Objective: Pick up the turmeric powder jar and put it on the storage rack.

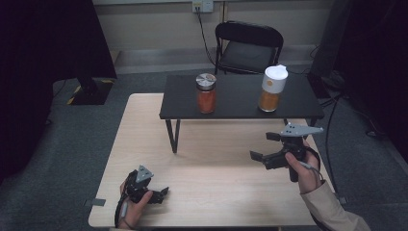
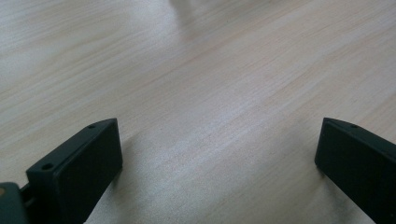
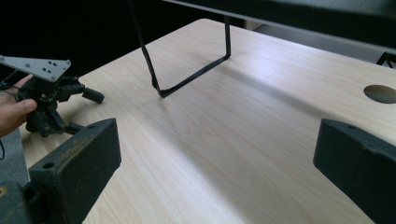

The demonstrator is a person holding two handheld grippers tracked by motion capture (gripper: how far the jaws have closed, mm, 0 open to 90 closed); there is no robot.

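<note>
Below, both claws wide: left claw [image 1: 162,193], right claw [image 1: 262,147].

Pale wood-grain table [image 1: 216,159], black shelf [image 1: 240,98], two orange-filled jars: silver lid [image 1: 206,80] and white cap [image 1: 274,73].

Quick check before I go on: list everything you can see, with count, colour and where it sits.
table: 1, light wood, centre
shelf: 1, black, on table's far half
jar: 1, orange contents, silver lid, shelf left
bottle: 1, orange contents, white cap, shelf right
chair: 1, black, behind table
socket: 1, white, back wall
left tool: 1, black, open, table's near left
right tool: 1, black, open, above table's right
</note>
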